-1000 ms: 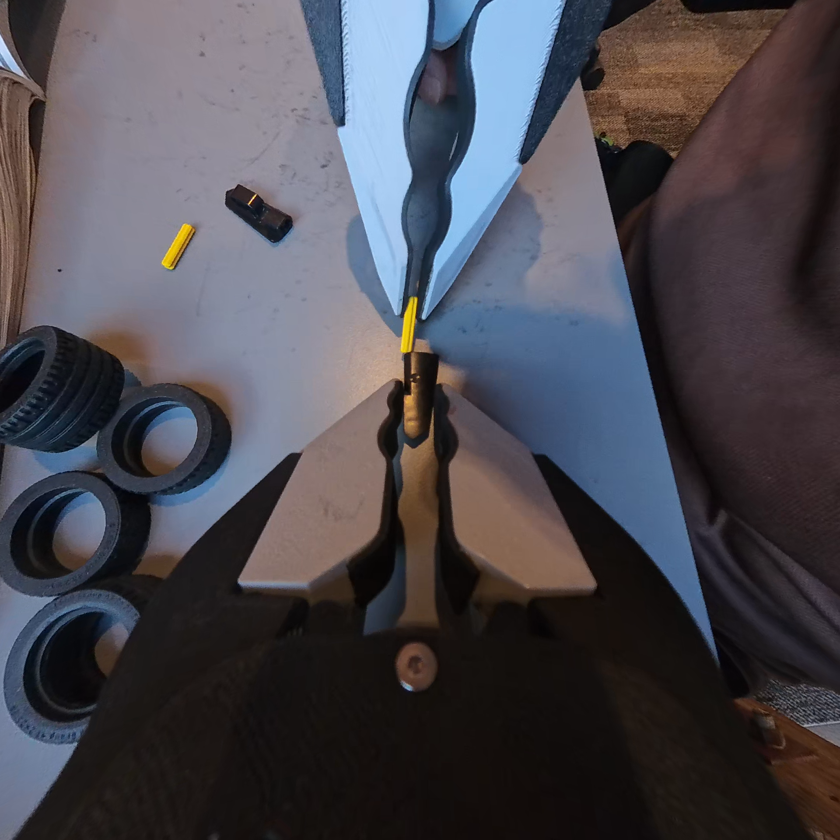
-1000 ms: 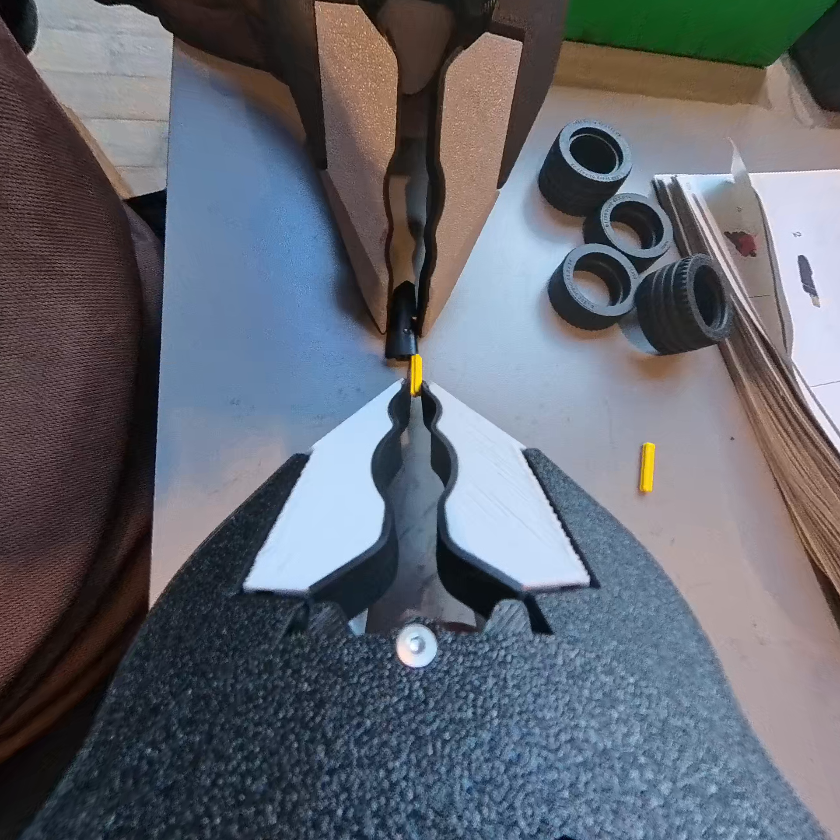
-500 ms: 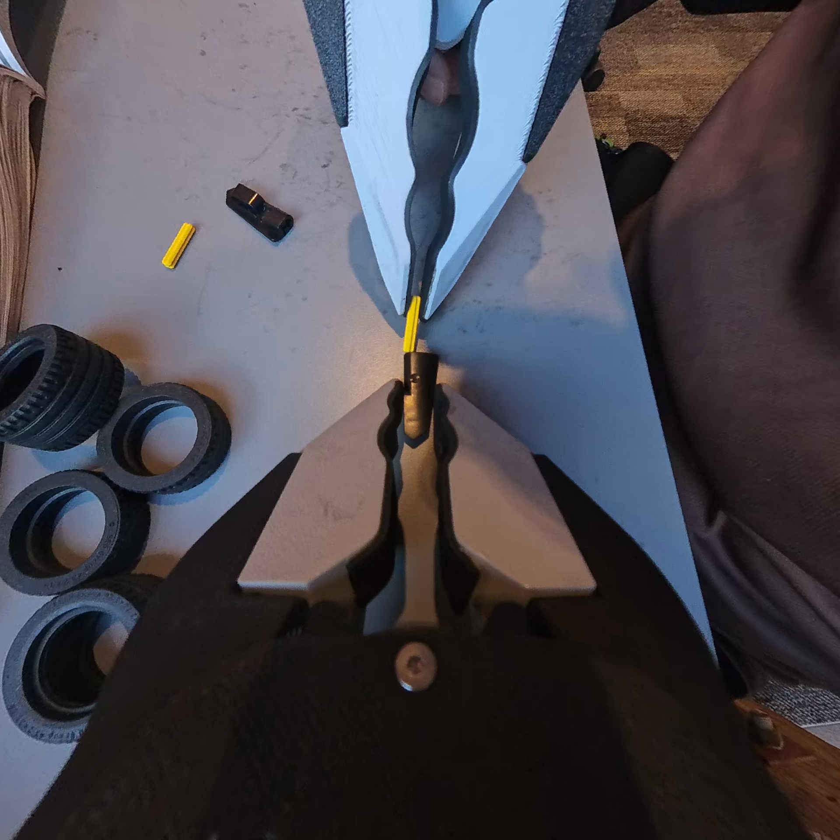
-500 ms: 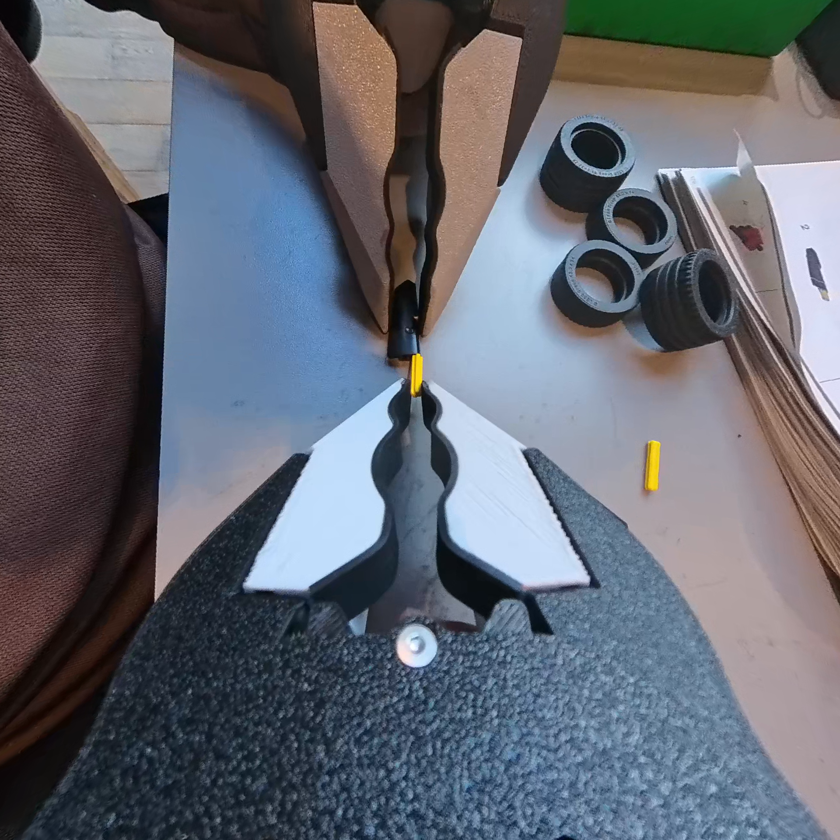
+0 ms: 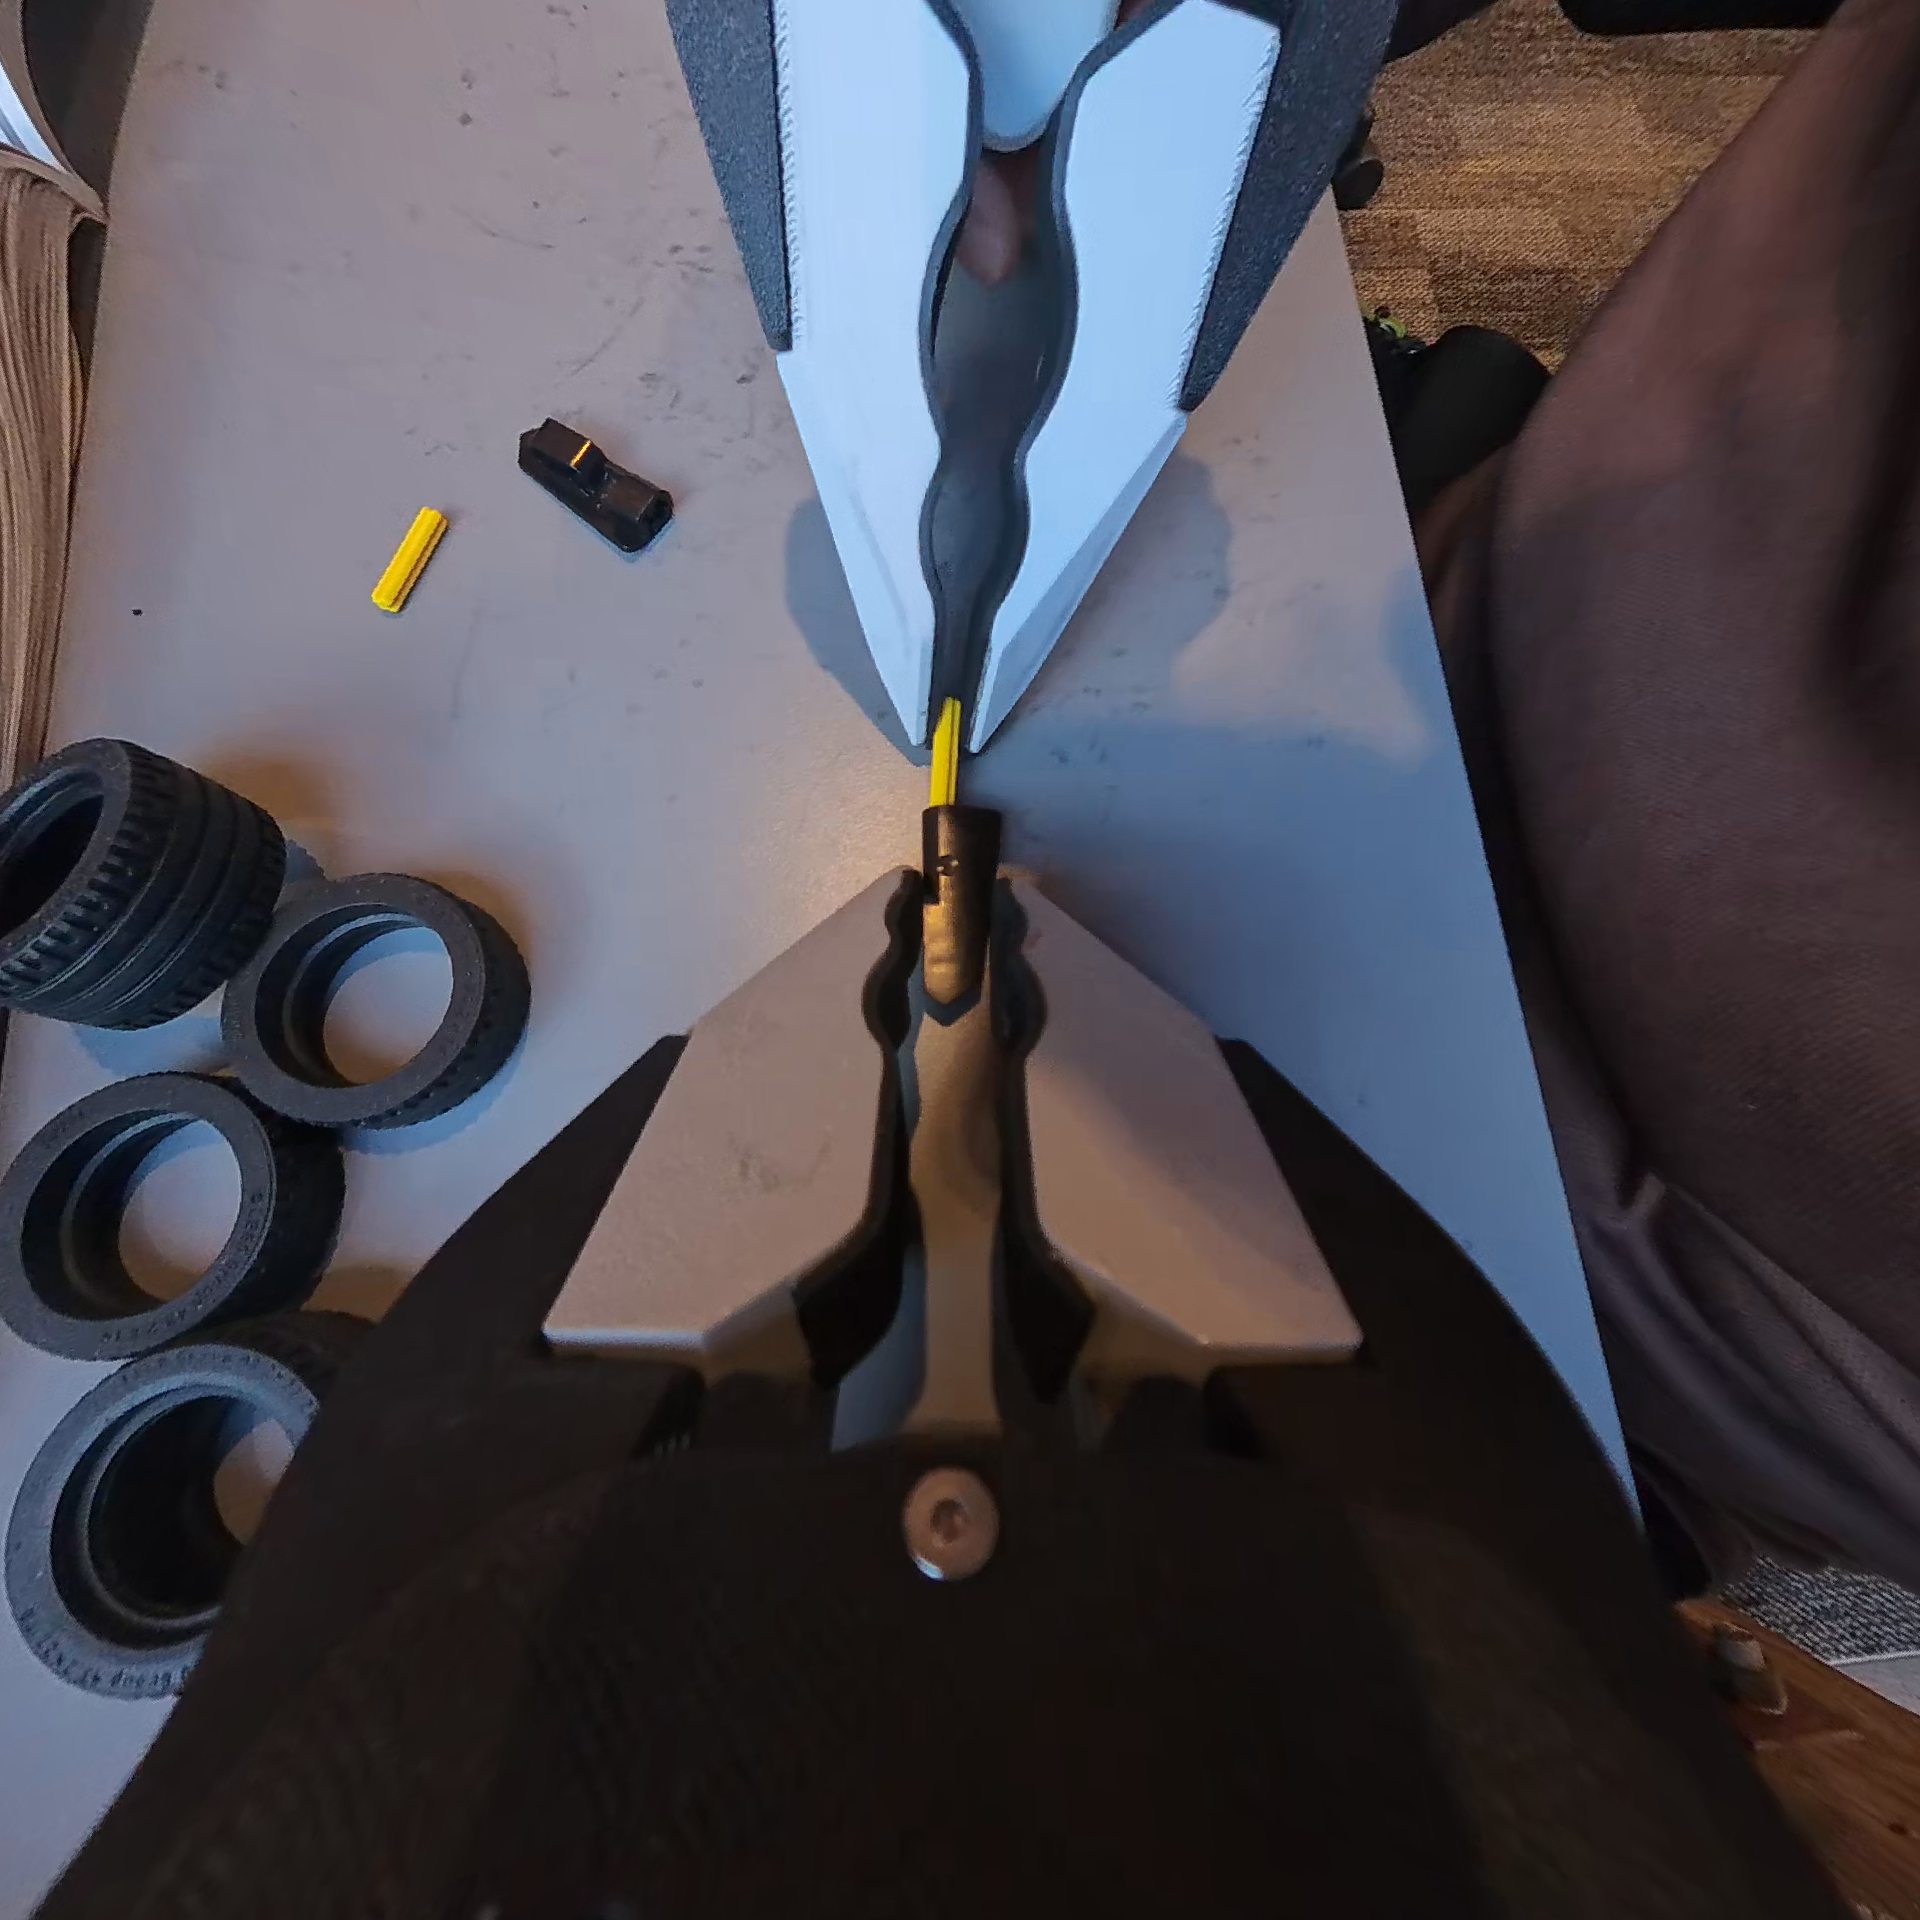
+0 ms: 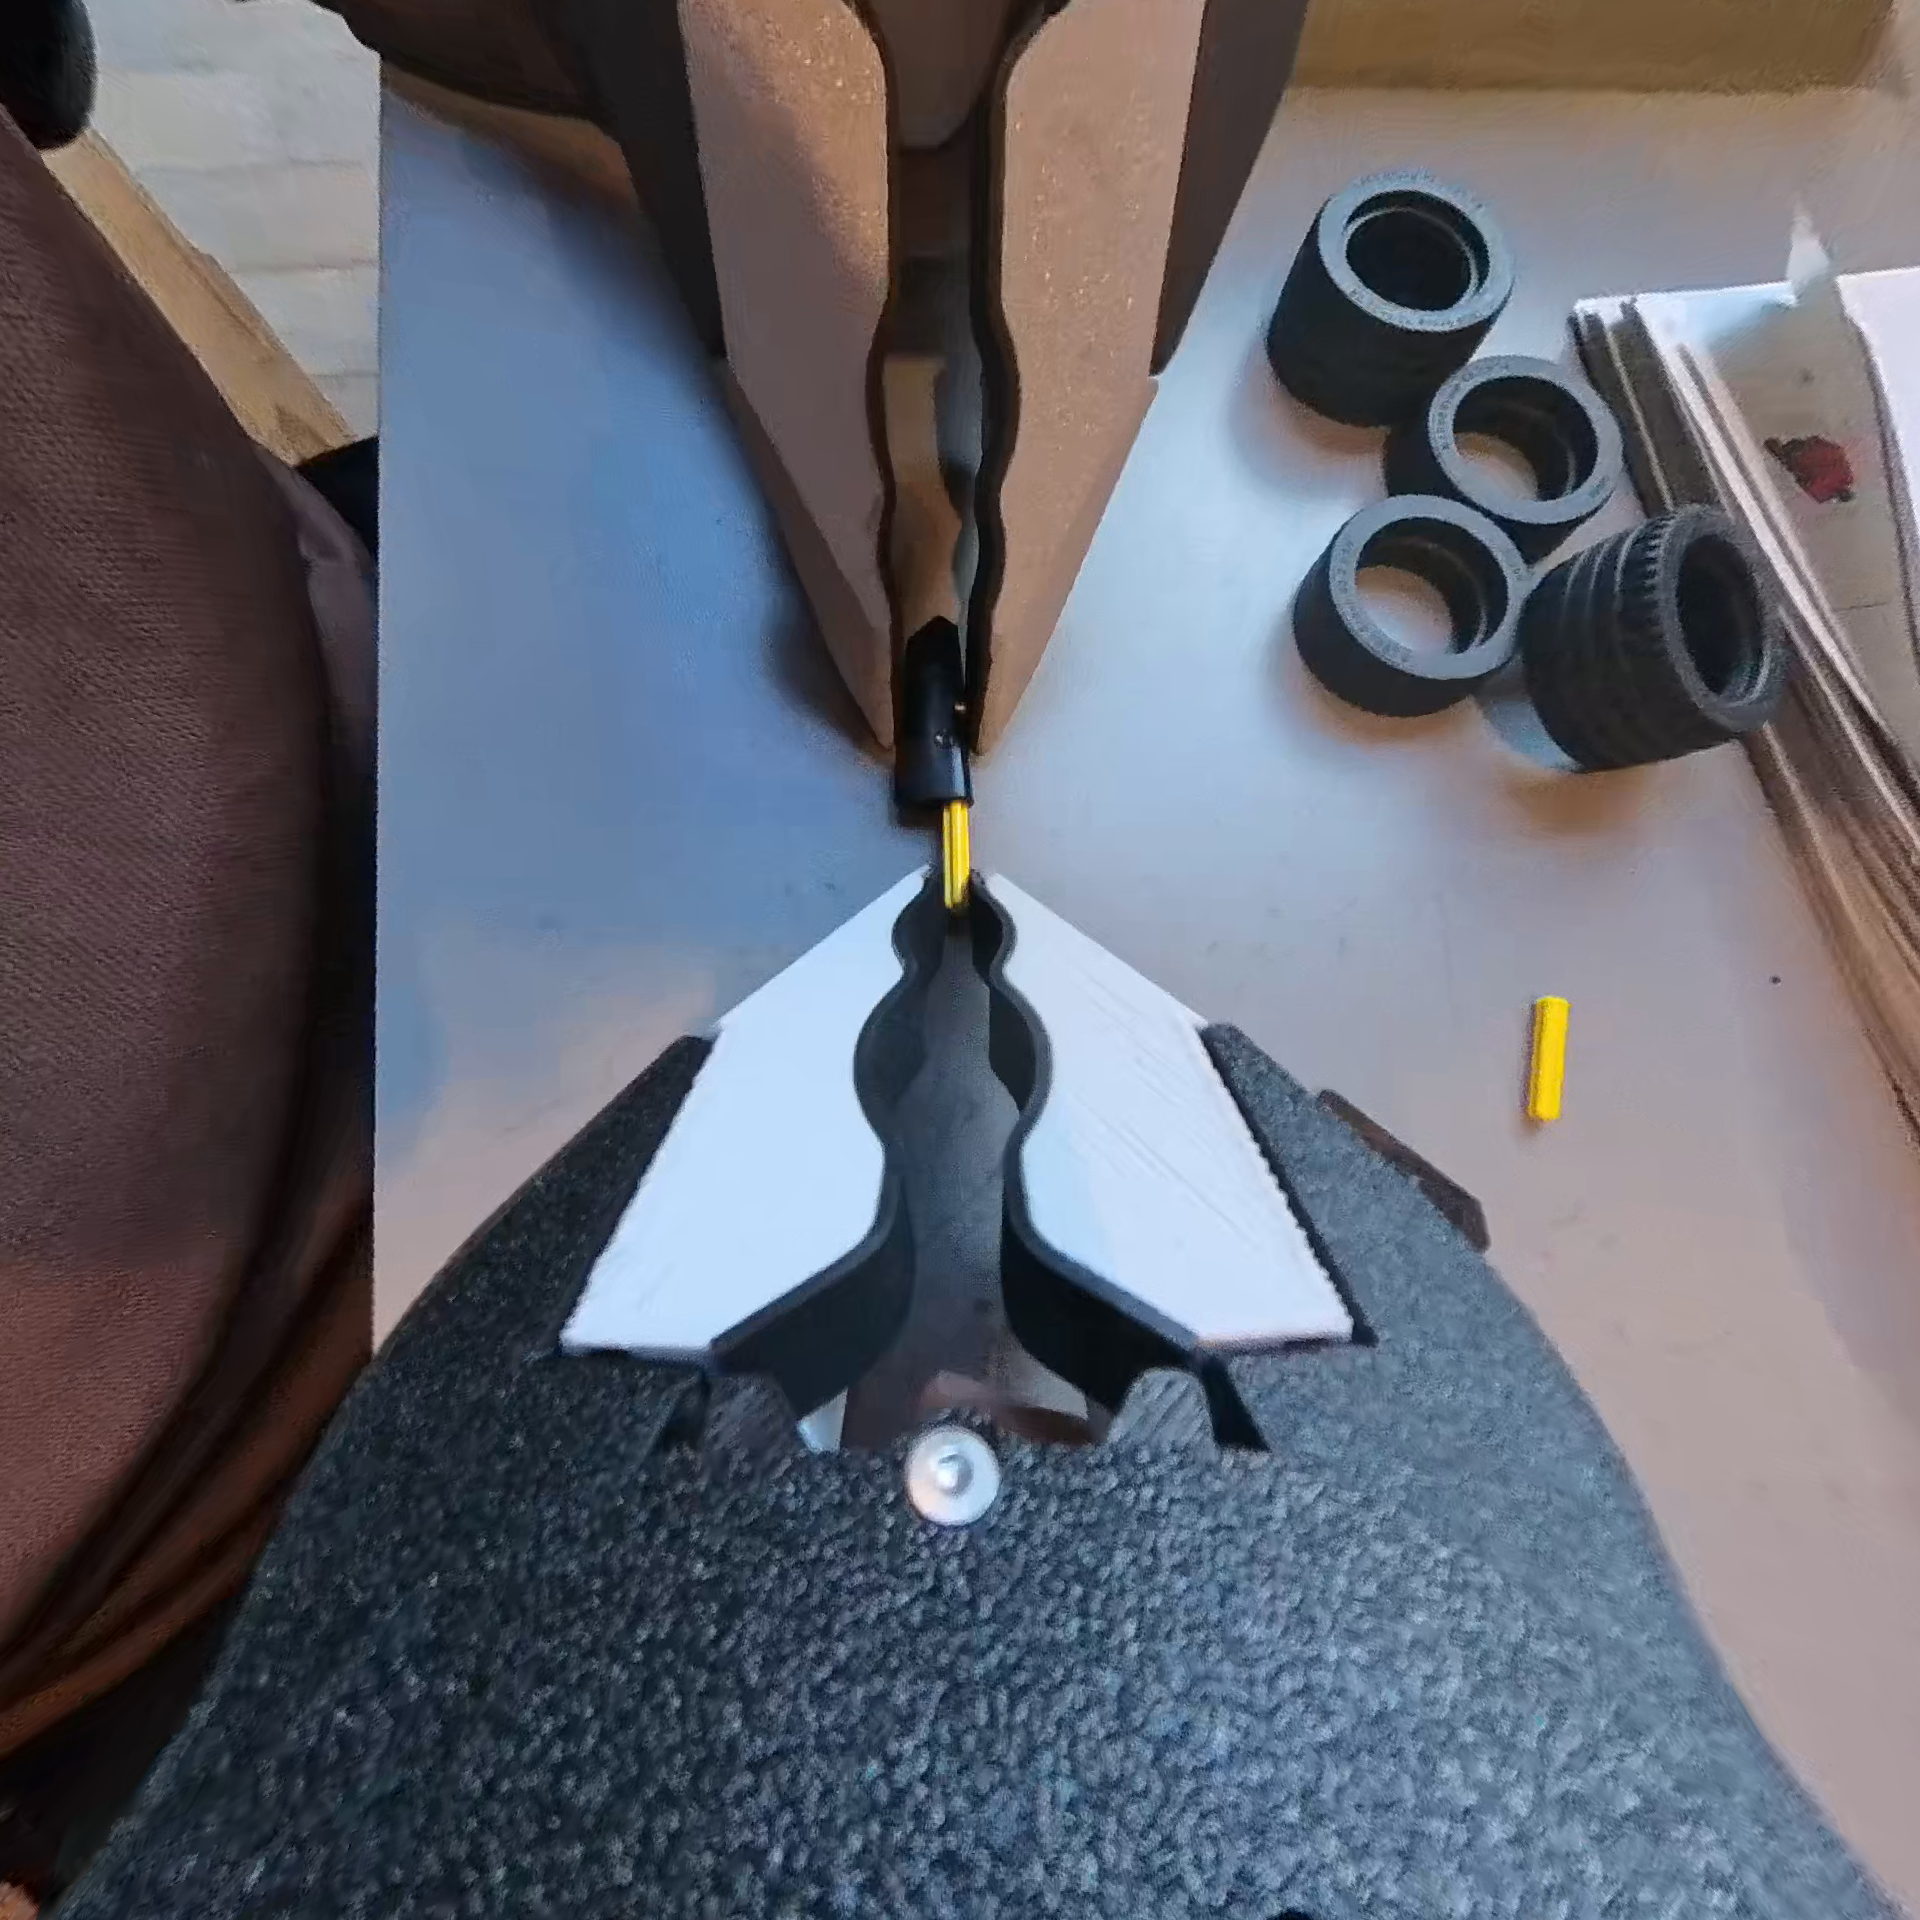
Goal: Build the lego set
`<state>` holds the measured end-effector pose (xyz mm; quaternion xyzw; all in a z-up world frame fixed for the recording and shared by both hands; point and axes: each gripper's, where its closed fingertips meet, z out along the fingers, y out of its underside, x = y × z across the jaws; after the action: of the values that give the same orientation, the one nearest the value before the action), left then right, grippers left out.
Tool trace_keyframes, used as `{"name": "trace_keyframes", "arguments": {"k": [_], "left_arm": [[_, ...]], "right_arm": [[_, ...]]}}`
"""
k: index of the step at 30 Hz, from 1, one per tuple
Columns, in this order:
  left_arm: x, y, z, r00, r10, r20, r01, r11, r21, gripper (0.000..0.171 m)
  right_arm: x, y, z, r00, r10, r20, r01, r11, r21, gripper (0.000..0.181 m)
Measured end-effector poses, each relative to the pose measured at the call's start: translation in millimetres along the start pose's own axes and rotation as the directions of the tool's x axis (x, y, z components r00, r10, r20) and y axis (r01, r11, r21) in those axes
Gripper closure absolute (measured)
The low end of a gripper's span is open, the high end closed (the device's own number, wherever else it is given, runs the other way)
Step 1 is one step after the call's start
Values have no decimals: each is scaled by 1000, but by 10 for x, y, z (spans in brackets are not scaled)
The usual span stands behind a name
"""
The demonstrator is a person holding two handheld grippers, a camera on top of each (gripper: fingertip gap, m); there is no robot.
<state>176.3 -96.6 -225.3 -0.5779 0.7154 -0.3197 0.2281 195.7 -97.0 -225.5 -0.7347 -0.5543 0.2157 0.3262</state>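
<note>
Warm, fairly dim light falls across the tabletop [image 5: 582, 727], giving it a pinkish-tan cast on one side and a cool blue-grey cast on the side toward the brown fabric [image 5: 1714, 831]. In the left wrist view the white tool [image 5: 948, 727] throws soft shadows to both sides of its tips, and the tyres [image 5: 374, 997] cast short, diffuse shadows. The dark tool [image 5: 956, 894] body in the foreground is underexposed, with little detail. Both views bulge with wide-angle distortion, bending the tabletop edges. The right wrist view is slightly motion-blurred; the paper stack [image 6: 1849, 582] looks soft.
</note>
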Motion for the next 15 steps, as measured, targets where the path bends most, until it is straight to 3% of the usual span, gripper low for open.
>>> {"name": "trace_keyframes", "arguments": {"k": [15], "left_arm": [[-3, -3, 2, 1000, 15, 20, -15, 1000, -10, 162]], "right_arm": [[11, -39, 35, 1000, -9, -1, 9, 1000, -2, 181]]}}
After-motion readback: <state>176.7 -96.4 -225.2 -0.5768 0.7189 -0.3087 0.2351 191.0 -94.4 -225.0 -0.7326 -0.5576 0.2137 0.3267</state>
